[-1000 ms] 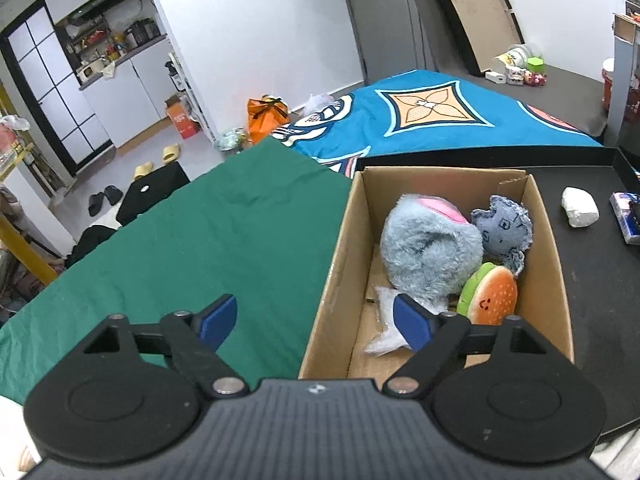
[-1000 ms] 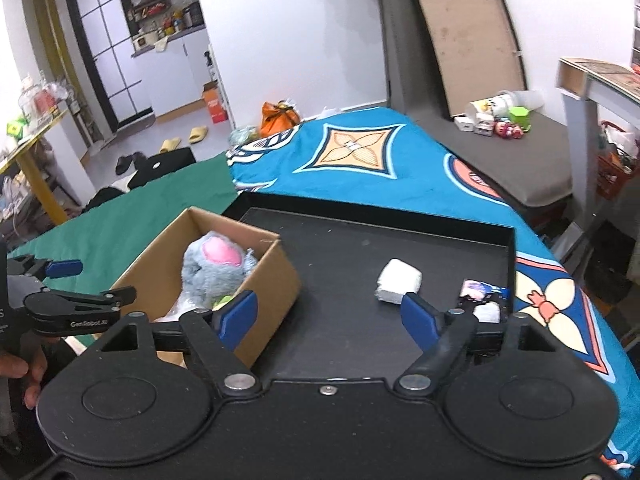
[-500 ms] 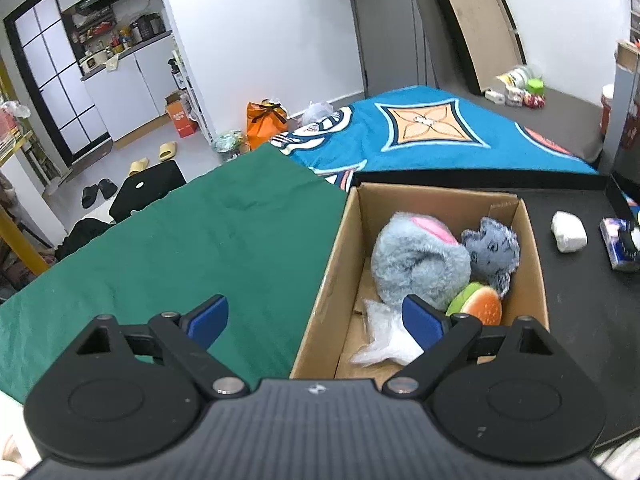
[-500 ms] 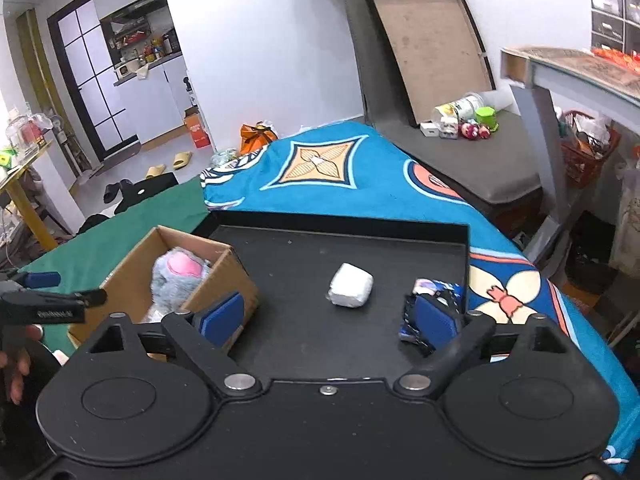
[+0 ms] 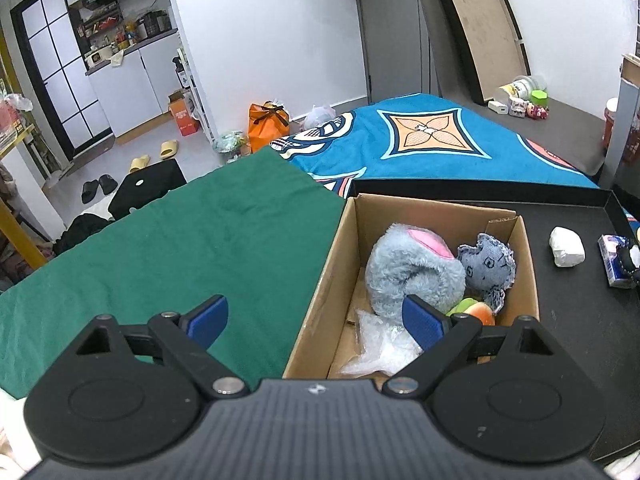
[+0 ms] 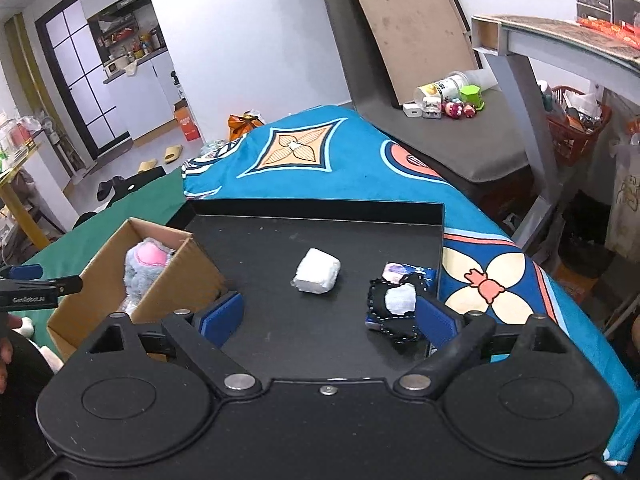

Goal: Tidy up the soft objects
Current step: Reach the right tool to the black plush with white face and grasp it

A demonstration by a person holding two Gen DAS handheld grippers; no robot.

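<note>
Both grippers were spread wide and held nothing. The right gripper (image 6: pixel 330 316) hung low in its frame over the black tray (image 6: pixel 280 216), with the white pad (image 6: pixel 317 271) at centre and the black pouch (image 6: pixel 394 306) just beside its right finger (image 6: pixel 434 320). The box (image 6: pixel 182 280) sat at middle left, plush (image 5: pixel 412 270) already inside. The left gripper (image 5: pixel 316 320) straddled the box wall at lower centre. The pouch lay on a blue packet (image 5: pixel 612 260); a loose pinch could have dragged both, and the pad could have squashed out and slipped
</note>
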